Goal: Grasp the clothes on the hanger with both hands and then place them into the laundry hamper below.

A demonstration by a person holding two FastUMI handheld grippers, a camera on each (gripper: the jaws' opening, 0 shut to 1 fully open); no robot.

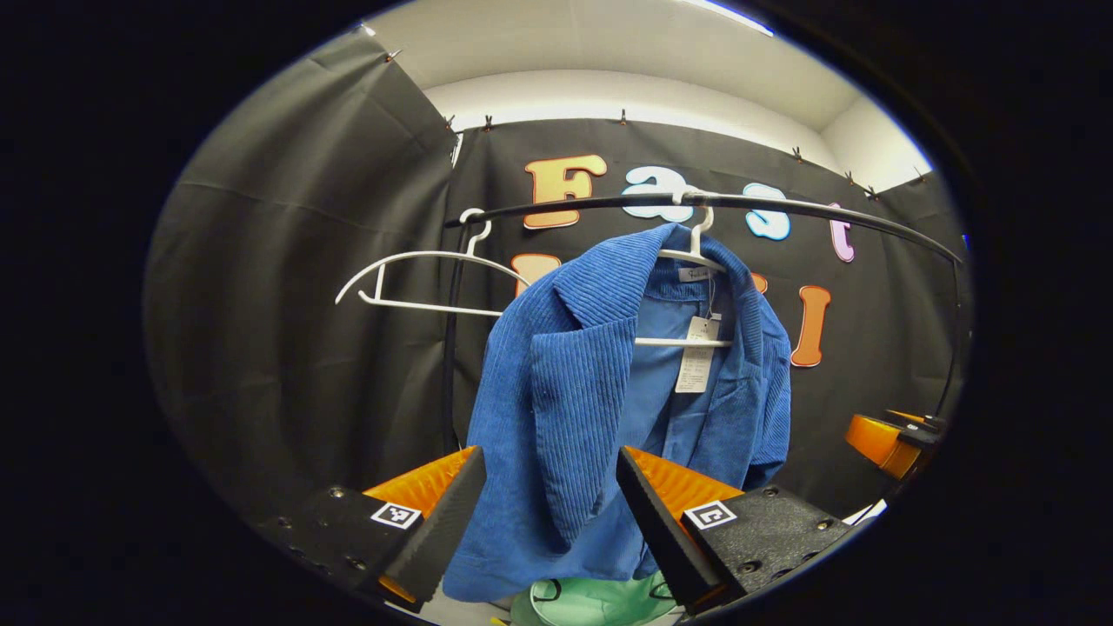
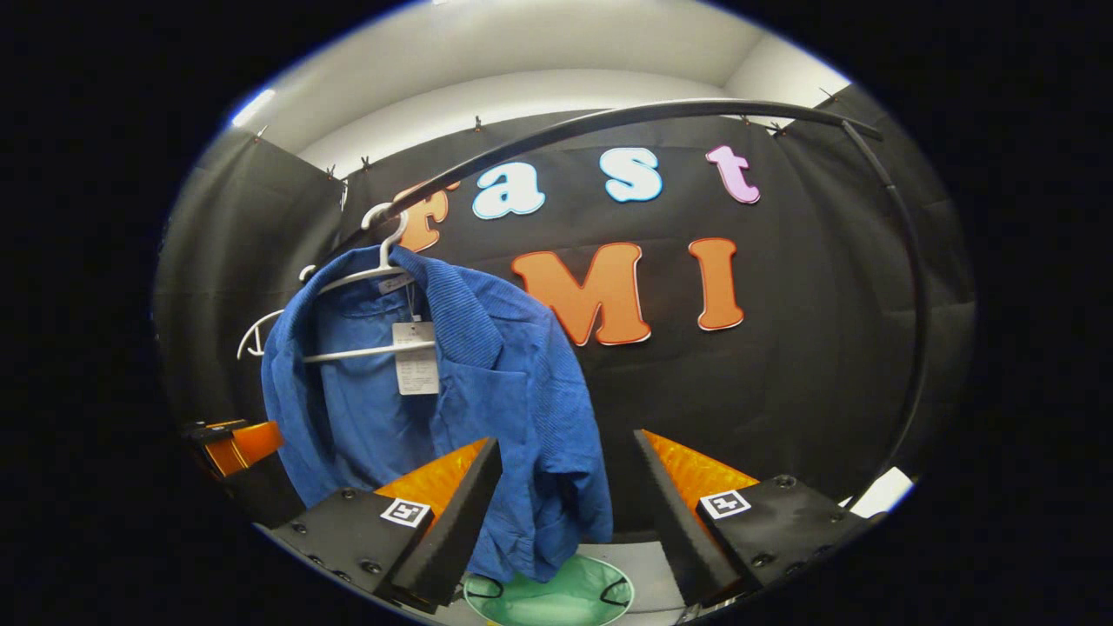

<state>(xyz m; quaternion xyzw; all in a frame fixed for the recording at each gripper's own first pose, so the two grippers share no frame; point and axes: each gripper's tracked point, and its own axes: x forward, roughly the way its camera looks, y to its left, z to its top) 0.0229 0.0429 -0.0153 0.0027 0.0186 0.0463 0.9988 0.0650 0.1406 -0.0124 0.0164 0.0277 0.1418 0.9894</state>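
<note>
A blue corduroy jacket (image 1: 565, 382) hangs on a white hanger (image 1: 696, 256) from a black curved rail (image 1: 783, 204), with a paper tag (image 1: 698, 356) at its collar. My left gripper (image 1: 550, 461) is open right in front of it, and the jacket's lower front shows in the gap between the fingers. In the right gripper view the jacket (image 2: 487, 365) hangs to the left, its right edge in line with the gap of my open right gripper (image 2: 567, 443). The pale green hamper (image 2: 548, 596) sits below the jacket, also seen as the hamper (image 1: 600, 600) under the hem.
An empty white hanger (image 1: 417, 256) hangs on the rail left of the jacket. Part of the right gripper's body (image 1: 891, 439) shows at the far right, and part of the left gripper's body (image 2: 235, 443) at the far left. Black cloth walls close in the booth.
</note>
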